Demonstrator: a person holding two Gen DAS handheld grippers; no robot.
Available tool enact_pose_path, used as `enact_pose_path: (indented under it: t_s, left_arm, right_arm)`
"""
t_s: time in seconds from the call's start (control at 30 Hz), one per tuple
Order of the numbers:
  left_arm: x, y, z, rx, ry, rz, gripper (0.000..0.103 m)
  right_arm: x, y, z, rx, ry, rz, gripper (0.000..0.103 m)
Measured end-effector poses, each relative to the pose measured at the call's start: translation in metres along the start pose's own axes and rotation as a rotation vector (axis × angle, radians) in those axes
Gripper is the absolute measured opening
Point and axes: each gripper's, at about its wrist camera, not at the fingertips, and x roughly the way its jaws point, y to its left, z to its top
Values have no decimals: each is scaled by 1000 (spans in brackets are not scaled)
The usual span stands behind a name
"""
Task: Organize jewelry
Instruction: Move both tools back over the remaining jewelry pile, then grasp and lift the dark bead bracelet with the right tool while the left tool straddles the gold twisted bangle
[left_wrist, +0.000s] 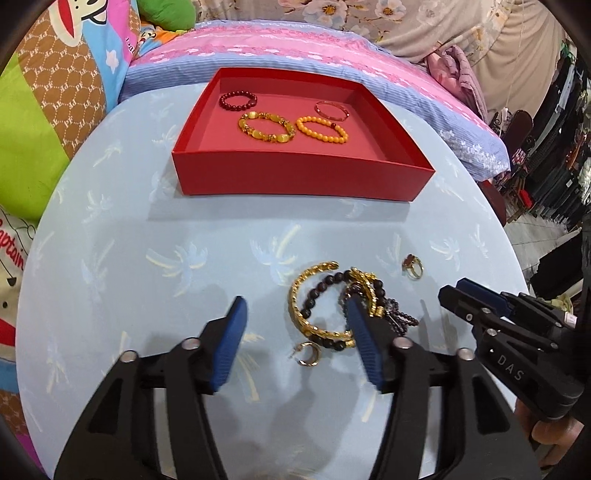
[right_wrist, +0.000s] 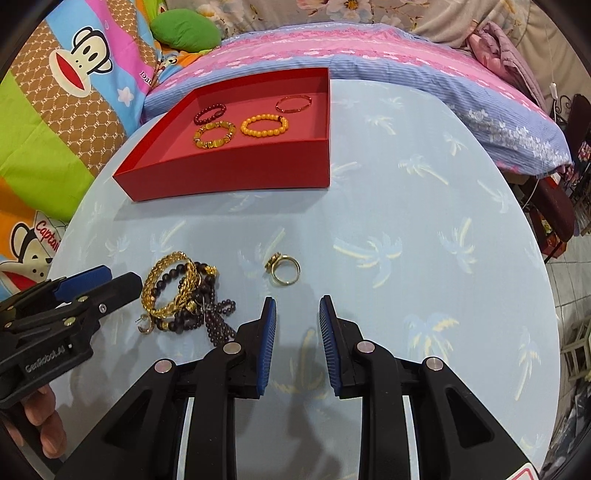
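Presently, a red tray (left_wrist: 295, 181) is noted on a round table (left_wrist: 147, 251) covered in pale blue palm-print cloth; four bracelets are recorded inside it: a dark red beaded one (left_wrist: 238, 100), a yellow-gold one (left_wrist: 266, 127), an orange beaded one (left_wrist: 322, 129) and a thin red bangle (left_wrist: 331, 110). Nearer than the tray, a tangled jewelry pile (left_wrist: 340, 302) is observed; a gold ring (right_wrist: 283, 272) lies just beside the pile, and a small hoop earring (left_wrist: 308, 353) rests at its near edge. The left gripper (left_wrist: 295, 314) is seen released, jaws spread wide above the pile's edge, nothing clamped; the right gripper (right_wrist: 297, 306) is seen parted and empty, near the ring, clear of the tray.
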Motion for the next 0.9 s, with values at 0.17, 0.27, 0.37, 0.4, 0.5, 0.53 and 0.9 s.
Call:
enact_pose_path:
  t_s: [0.17,0.27,0.37,0.4,0.5,0.53,0.9]
  left_arm:
    - [8,-5,0,-19,8,-31,75]
    - [21,-7,3,-22,34,-34,75]
    - [31,-10,5,-15,41,-18,75]
    - [34,-11,5,-10,43,-16,75]
    - [37,-14,5,5,31,-3,74]
    - [37,-15,4,12,30,-4,72]
    - [28,-19,-2,46,14,-21,54]
  right_arm:
    - [-1,-3,-3,11,-2,-1,25]
    - [-2,-5,-4,18,-3,-2,25]
    - [-2,-6,-3,21,-4,-4,25]
    - [-2,-6,-3,24,-4,-4,25]
    - [-2,-7,-3,26,-5,-3,25]
    - [-2,-7,-3,27,-6,-3,25]
    - [1,-5,1,25,-4,7,25]
